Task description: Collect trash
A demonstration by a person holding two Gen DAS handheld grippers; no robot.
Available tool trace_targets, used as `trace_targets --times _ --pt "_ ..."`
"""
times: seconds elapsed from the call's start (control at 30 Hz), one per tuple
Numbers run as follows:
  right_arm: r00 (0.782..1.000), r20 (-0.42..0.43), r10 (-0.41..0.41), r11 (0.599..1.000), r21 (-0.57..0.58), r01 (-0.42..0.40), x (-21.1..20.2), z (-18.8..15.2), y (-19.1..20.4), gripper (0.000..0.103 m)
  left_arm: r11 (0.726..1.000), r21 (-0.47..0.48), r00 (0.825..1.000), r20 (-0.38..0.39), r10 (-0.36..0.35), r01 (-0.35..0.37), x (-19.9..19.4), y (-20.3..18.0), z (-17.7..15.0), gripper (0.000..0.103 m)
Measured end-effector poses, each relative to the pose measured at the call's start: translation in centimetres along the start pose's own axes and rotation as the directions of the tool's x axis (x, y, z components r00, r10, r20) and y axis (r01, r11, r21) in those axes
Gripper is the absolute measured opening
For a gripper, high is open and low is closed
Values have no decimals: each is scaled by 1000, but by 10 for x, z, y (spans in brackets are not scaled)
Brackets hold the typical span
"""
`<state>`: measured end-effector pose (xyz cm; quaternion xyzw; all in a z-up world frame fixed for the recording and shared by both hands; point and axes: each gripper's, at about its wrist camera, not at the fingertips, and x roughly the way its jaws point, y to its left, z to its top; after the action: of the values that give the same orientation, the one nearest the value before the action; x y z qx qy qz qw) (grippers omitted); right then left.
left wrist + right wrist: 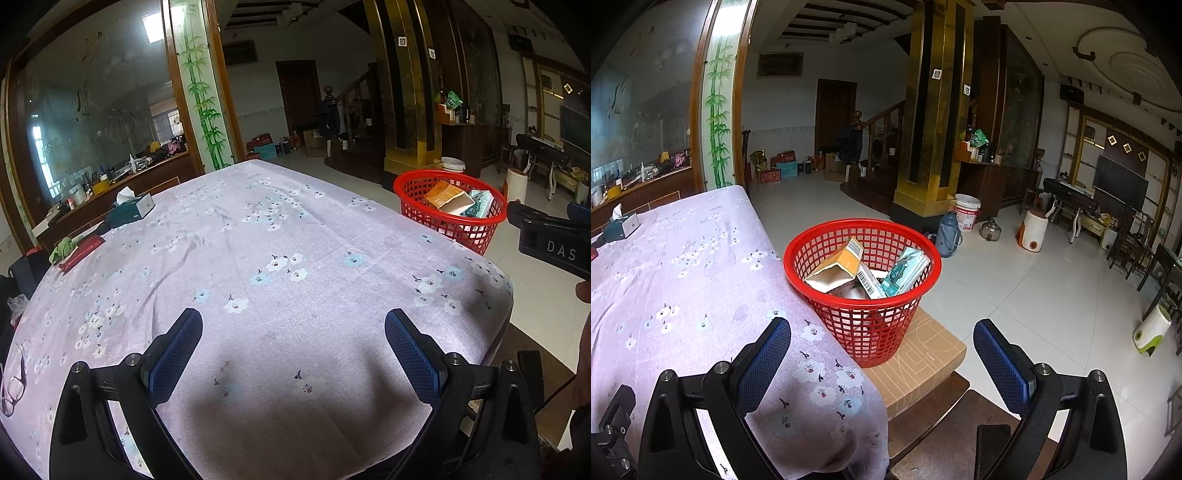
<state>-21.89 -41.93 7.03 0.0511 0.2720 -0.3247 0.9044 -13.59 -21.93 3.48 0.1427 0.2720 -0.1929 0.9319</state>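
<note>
The red plastic lattice basket (pixel 862 291) stands on a tan cardboard box (pixel 923 354) just beside the corner of the bench, and it already holds the trash: a yellow-and-white carton lying open-ended (pixel 836 267), a teal printed packet (pixel 905 271) and a barcoded white box (pixel 870 282). I judge the collecting nearly or fully done, since the lilac flowered cloth (pixel 277 240) over the bench looks bare across its middle.

My left gripper (pixel 293 352) hovers over the near end of the cloth, jaws spread wide with nothing between them. My right gripper (pixel 882 360) faces the basket, jaws equally wide and empty.

The left view alone shows what lies at the far edge: a dark green tissue box (pixel 133 210), a flat red packet (pixel 83 251) with something green beside it, and spectacles (pixel 13 387) near me. Whether any of that counts as trash, I cannot tell. The right view alone shows into the basket and the box under it.
</note>
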Motion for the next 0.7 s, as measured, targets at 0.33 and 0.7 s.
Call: trace_targets --times 0.33,0.7 --pt "1000 -2 2 1000 -1 -2 1 0 1 101 1000 -1 1000 -1 -1 1 0 0 0 98" --pt "1000 -7 6 1000 -5 -6 5 0 3 101 1000 -2 1000 -2 -2 2 0 1 0 98"
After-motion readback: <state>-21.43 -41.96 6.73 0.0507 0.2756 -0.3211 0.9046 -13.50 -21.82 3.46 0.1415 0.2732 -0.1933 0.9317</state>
